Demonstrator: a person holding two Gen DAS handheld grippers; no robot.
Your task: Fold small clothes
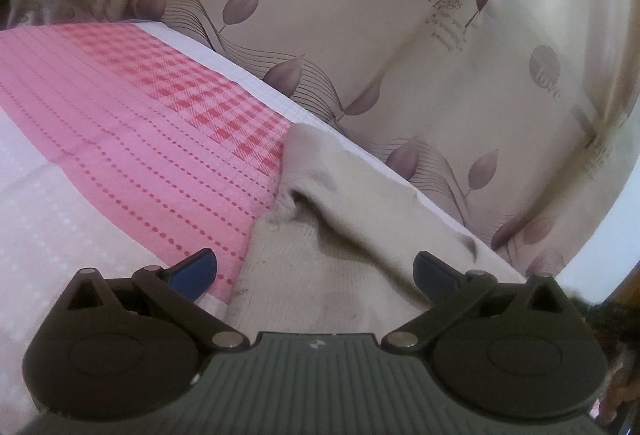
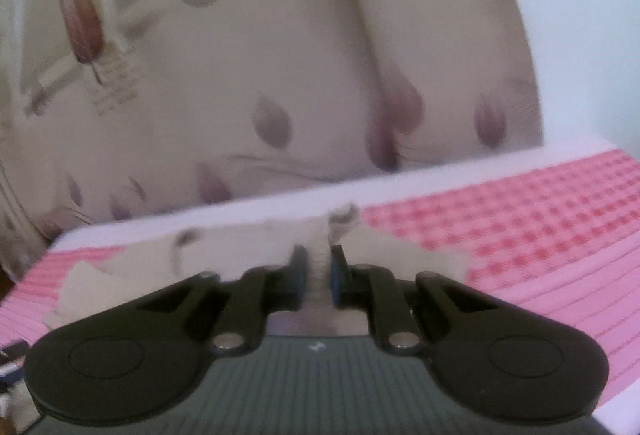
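Both grippers work over a pink checked sheet (image 1: 120, 123). Right gripper (image 2: 319, 275) pinches a ribbed fold of the cream knitted garment (image 2: 224, 255) between nearly closed jaws. Left gripper (image 1: 316, 275) stands wide above the garment (image 1: 344, 203), gripping nothing. Garment lies on the sheet's far edge, beside a leaf-printed curtain (image 1: 360, 15).

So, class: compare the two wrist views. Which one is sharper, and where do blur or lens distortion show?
Left wrist view: sharper, leaf-print curtain lettering partly readable, pink checked sheet lines bowed by the fisheye. Right wrist view: smeared throughout, curtain leaves soft, cream knit garment between the right gripper fingers fuzzy.
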